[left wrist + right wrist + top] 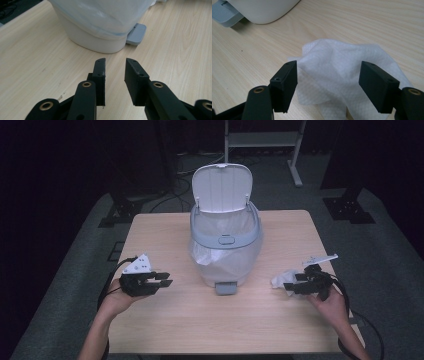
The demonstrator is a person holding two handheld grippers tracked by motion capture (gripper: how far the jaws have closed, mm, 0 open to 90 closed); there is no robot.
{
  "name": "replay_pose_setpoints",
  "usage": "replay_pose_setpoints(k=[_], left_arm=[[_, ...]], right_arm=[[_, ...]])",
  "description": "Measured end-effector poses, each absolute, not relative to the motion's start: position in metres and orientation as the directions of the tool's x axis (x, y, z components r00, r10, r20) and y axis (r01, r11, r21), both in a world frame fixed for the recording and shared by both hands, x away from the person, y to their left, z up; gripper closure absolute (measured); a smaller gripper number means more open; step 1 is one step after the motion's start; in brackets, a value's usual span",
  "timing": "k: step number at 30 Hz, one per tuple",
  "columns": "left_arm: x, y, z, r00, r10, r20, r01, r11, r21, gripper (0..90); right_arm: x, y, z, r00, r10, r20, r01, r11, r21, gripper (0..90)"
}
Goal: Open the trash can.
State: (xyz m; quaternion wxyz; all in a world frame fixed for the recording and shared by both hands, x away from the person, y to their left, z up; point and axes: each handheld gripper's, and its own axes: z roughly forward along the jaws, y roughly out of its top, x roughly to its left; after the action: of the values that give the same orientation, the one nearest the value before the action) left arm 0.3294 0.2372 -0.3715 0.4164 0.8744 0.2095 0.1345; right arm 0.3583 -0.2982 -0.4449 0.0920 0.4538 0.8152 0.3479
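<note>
Currently: both grippers low at the table, bin between them
Left gripper (162, 279) empty, jaws slightly apart, aimed at the lidded bin (226, 240) with its lid up; right gripper (296, 283) spread wide around the crumpled white tissue (342, 67) lying on the table (200, 320), pads not pressing it

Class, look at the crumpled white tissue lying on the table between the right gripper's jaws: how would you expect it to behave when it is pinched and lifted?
The tissue lies in soft folds, so it will probably flop and droop rather than hold shape. It looks thin, so likely very light. The right gripper stands open around it; closing should crush it, not break it.
</note>
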Motion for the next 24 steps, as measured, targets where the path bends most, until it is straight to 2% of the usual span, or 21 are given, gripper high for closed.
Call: replay_pose_setpoints(k=[17,24], left_arm=[[0.329,0.233,-0.401,0.87,0.49,0.062,0.265,-0.569,0.778,59.6],[0.329,0.234,-0.413,0.866,0.497,0.055,0.28,-0.573,0.77,57.7]], right_arm=[[0.368,-0.292,-0.46,-0.526,0.84,0.134,0.708,0.346,0.616,36.3],[0.369,-0.283,-0.465,-0.526,0.848,0.069,0.701,0.386,0.6,39.0]])
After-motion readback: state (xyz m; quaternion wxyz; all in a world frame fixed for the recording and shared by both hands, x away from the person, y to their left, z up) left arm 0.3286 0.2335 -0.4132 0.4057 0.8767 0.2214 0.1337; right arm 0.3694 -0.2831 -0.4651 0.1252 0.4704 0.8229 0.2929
